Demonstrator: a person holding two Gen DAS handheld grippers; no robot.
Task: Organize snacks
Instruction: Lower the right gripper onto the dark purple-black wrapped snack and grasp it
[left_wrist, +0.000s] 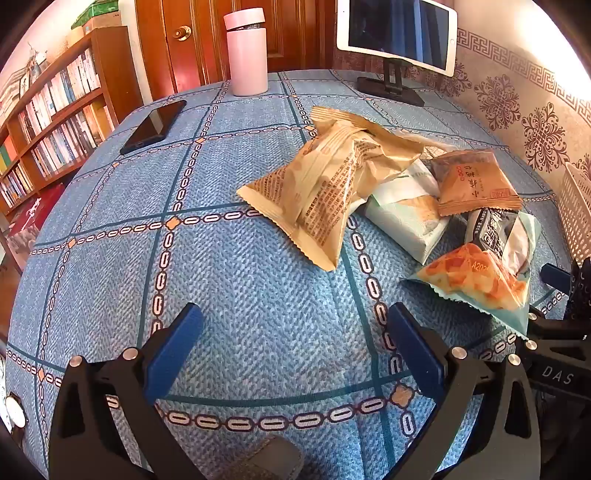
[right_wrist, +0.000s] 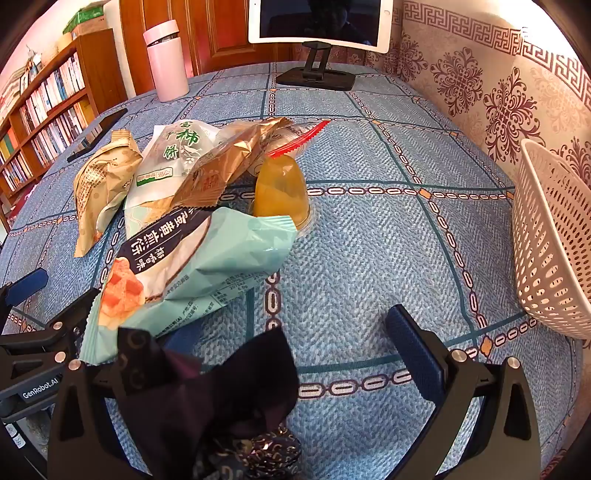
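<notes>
A pile of snack packets lies on the blue checked tablecloth. In the left wrist view I see a tan packet (left_wrist: 325, 184), a white-green packet (left_wrist: 402, 218), an orange-brown packet (left_wrist: 476, 184) and a teal packet (left_wrist: 480, 280). My left gripper (left_wrist: 295, 347) is open and empty, short of the pile. In the right wrist view the teal packet (right_wrist: 199, 266) lies by the left finger, with an orange jelly cup (right_wrist: 280, 192) behind it. My right gripper (right_wrist: 295, 350) is open. A dark purple wrapper (right_wrist: 221, 391) lies between its fingers, not clamped.
A white lattice basket (right_wrist: 554, 236) stands at the right by the wall. A pink bottle (left_wrist: 246, 51), a black phone (left_wrist: 153, 126) and a tablet on a stand (left_wrist: 397, 33) are at the far side. A bookshelf (left_wrist: 48, 118) stands left.
</notes>
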